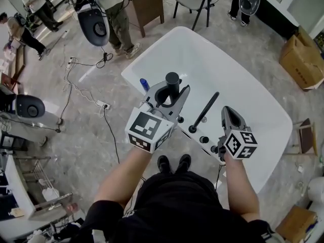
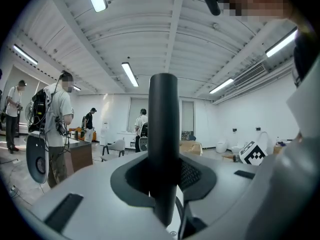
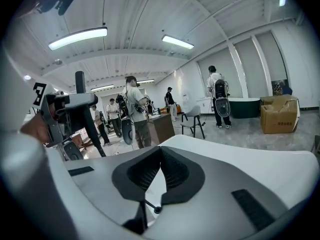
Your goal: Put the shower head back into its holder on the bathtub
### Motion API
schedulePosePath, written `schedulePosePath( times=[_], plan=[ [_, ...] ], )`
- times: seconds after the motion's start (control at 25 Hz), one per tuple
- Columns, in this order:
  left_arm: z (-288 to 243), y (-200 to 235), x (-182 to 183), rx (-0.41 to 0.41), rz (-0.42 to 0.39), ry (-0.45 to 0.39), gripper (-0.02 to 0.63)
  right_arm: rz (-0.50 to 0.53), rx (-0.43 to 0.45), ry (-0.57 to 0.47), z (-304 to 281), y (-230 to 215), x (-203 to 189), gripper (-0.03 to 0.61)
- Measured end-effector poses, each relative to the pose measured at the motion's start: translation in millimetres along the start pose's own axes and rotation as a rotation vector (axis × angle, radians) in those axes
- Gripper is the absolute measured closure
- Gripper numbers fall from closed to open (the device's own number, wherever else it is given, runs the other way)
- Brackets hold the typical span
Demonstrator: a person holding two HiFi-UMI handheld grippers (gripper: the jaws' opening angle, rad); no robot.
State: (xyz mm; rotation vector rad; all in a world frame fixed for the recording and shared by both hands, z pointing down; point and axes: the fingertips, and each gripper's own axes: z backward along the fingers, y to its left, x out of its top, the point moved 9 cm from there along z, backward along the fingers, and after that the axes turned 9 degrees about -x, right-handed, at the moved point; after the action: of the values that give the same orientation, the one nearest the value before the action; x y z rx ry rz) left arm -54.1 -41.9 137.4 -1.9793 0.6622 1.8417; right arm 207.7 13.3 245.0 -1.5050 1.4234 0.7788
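The grey marbled floor (image 1: 55, 70) carries everything here. At its far side stands a grey chair (image 1: 195, 1), and just left of it a brown wooden bench (image 1: 148, 4). A person in khaki trousers (image 1: 119, 22) stands beside the bench's left corner, with a dark oval unit (image 1: 93, 27) hanging at their side. A white cable (image 1: 76, 89) snakes across the floor to a white power strip (image 1: 103, 105). A cardboard box (image 1: 302, 59) sits toward the floor's right side and another (image 1: 296, 223) at the near right corner. Strip lights (image 2: 129, 74) run along the ceiling.
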Motion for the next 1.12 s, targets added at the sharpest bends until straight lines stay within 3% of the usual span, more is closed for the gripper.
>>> schedulePosePath(
  times=[0.44, 1.12],
  plan=[
    [-28, 6, -42, -0.042, 0.036, 0.088, 0.506, -0.015, 0.006, 0.025, -15, -12, -2, 0.565],
    [-73, 37, -200, -0.039, 0.15, 0.206, 0.506, 0.054, 0.121, 0.105, -75, 1, -66, 0.565]
  ],
)
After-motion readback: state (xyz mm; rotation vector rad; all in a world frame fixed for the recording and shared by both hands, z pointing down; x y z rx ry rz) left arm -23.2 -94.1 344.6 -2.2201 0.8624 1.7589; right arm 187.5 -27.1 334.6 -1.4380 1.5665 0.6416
